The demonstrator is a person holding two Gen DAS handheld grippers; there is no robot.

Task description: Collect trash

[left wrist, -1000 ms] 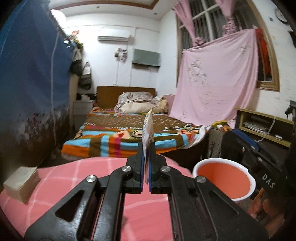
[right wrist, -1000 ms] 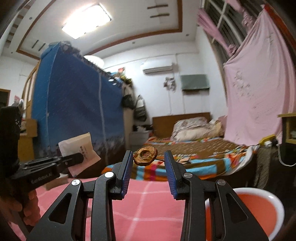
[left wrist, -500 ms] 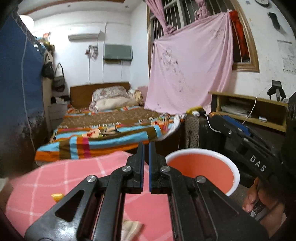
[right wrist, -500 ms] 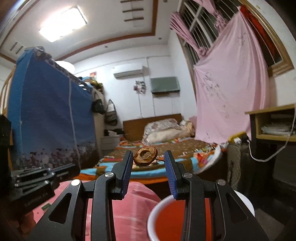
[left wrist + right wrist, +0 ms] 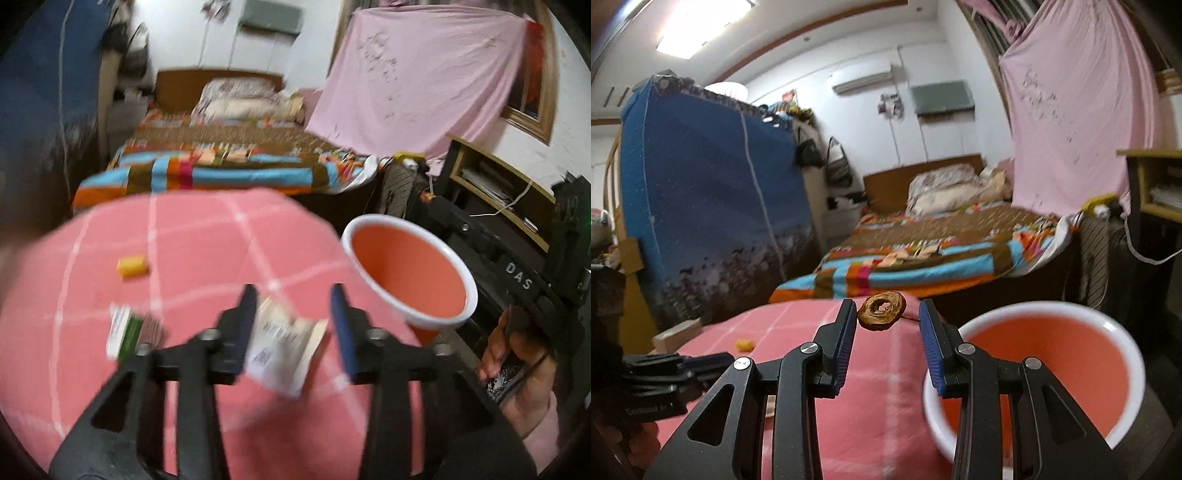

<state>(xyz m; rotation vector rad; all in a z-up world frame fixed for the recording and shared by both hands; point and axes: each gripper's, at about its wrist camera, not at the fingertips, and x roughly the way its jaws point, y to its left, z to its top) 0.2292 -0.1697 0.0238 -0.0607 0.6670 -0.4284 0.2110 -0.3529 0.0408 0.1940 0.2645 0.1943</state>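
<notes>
The left hand-held gripper (image 5: 295, 325) was wide open over a white paper packet (image 5: 284, 347) on the pink table (image 5: 203, 236). The right hand-held gripper (image 5: 887, 321) held a brown dried ring (image 5: 882, 311) on a thin stem beside the orange bin (image 5: 1034, 369).

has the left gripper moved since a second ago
Yes. The left gripper has tipped down toward the pink table: the bed sits higher in its view, and its jaws, shut a second ago, now stand open over a white packet.
</notes>
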